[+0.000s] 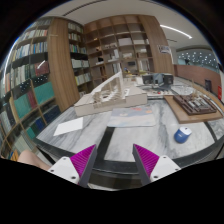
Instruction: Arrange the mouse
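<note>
I see nothing that I can tell as a mouse. A small blue and white object (pixel 183 134) lies on the pale table (pixel 115 140), ahead of my fingers and off to the right. My gripper (pixel 113 152) is held above the table's near part. Its fingers are wide apart, with the magenta pads (pixel 80 158) facing each other and nothing between them. A grey flat rectangle (pixel 130 120) lies on the table just beyond the fingers.
A white building model (pixel 112 95) stands mid-table beyond the grey rectangle. A wooden model on a board (pixel 195 104) sits at the right. A white sheet (pixel 73 126) lies to the left. Tall bookshelves (pixel 40 80) line the left and back.
</note>
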`<action>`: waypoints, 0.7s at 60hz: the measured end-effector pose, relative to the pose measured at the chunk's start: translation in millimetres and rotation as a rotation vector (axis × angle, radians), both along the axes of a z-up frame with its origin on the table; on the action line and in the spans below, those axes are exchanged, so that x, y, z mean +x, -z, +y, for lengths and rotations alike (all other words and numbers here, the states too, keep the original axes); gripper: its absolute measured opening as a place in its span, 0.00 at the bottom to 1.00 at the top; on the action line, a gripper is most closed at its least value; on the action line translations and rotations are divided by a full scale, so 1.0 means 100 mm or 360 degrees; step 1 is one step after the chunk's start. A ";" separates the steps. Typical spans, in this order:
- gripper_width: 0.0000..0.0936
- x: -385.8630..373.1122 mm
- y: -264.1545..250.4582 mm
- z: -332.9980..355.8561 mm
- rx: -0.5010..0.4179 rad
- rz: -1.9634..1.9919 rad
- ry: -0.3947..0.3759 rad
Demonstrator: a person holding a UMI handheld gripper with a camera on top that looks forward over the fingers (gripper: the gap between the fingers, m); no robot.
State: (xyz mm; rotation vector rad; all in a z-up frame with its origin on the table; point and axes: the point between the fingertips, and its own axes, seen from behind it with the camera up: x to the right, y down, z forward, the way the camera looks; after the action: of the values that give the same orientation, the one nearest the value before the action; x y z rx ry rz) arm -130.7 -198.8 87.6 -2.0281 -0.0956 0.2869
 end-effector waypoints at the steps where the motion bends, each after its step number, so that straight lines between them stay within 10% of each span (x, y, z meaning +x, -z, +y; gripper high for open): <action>1: 0.79 0.06 0.01 0.00 -0.0003 -0.0010 0.0019; 22: 0.79 2.18 0.48 0.32 -0.0082 -0.0186 0.0482; 42: 0.79 2.65 0.81 1.09 -0.0156 -0.0085 0.0596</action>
State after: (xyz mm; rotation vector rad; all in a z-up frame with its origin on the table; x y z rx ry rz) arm 133.9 -90.0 7.0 -2.1029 0.2683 0.0006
